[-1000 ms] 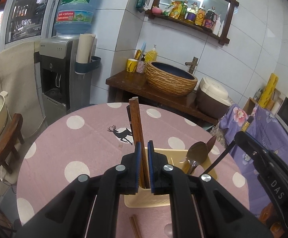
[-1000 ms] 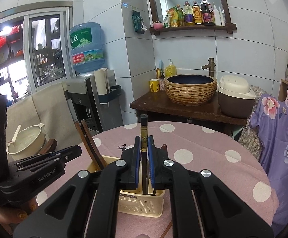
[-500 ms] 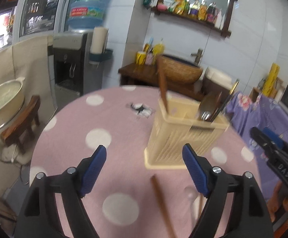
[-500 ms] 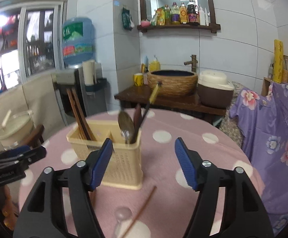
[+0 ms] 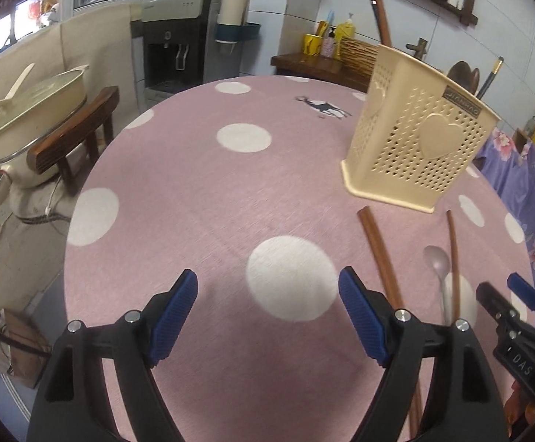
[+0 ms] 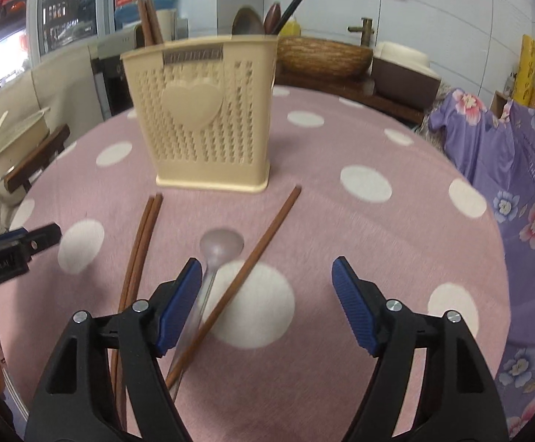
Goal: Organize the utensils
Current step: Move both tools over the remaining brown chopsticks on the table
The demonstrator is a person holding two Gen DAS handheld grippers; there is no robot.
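Left gripper (image 5: pixel 267 305): jaws spread wide, nothing btwn the blue ribbed pads, only bare pink polka-dot tablecloth (image 5: pixel 179 191) under them; the thick pair of brown wooden chopsticks (image 5: pixel 378 250) lies just past its right-hand pad, not touched. Right gripper (image 6: pixel 263 298): jaws opening, nearly full width, gripping nothing; the clear plastic spoon (image 6: pixel 220 244) and a single brown wooden chopstick (image 6: pixel 256 254) run under and beside its left-hand pad, w/ no pad pressing on either as far as can be seen. Further out, the cream perforated plastic utensil holder w/ heart emblem (image 6: pixel 208 118) stands upright toward the far edge of the round table, already holding brown chopsticks, dark spoons and a black gold-tipped stick. Loose items lie btwn the holder and the near edge. Step in hand, judged: reaching for the next pickup, both hands free. Next move prob calls for centring one stick or the spoon handle btwn the pads, low to the cloth, then closing; thin, flat pieces may slip or roll
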